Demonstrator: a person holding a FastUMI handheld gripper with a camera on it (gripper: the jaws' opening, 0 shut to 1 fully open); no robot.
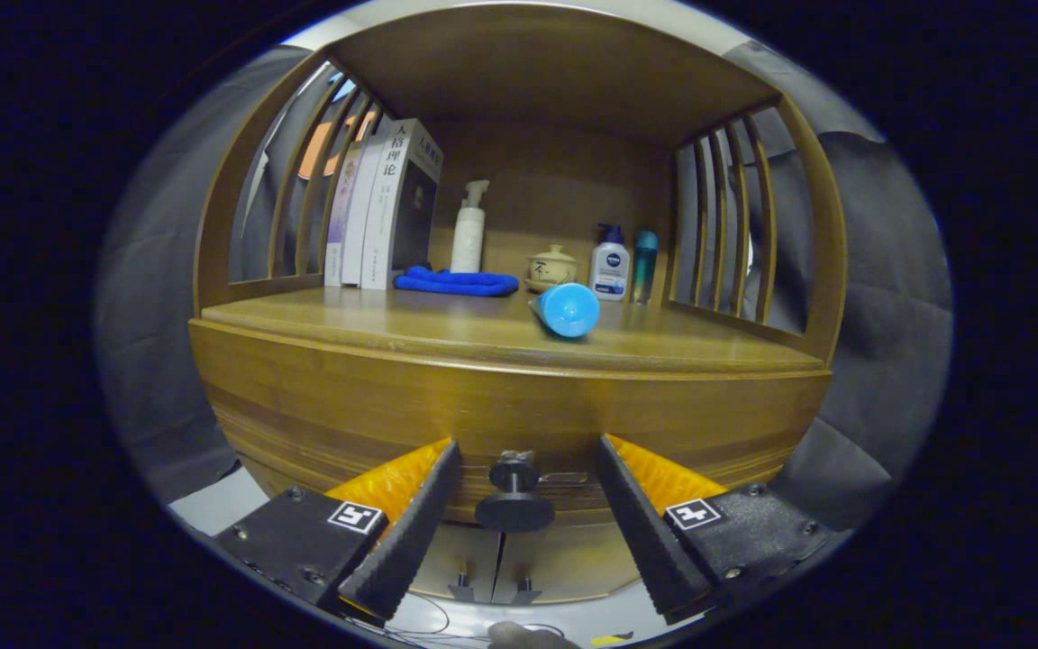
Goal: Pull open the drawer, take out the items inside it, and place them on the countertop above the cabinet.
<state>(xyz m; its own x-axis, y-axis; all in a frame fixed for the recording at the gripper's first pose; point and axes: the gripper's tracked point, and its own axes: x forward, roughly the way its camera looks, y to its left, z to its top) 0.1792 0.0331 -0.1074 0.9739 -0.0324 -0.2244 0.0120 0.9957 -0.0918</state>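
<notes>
A wooden cabinet faces me, its drawer front (510, 410) closed flush under the countertop (447, 329). A dark round knob (514, 500) sticks out from the drawer front. My gripper (526, 451) is open, and the knob sits between its two fingers without either one touching it. On the countertop, a blue-capped tube (566, 309) lies on its side near the front edge.
At the back of the shelf stand books (381, 207), a white pump bottle (468, 230), a folded blue cloth (456, 282), a small lidded ceramic pot (552, 266), a white and blue pump bottle (610, 264) and a teal bottle (645, 261). Slatted wooden sides flank the shelf. Two lower doors (496, 563) sit beneath the drawer.
</notes>
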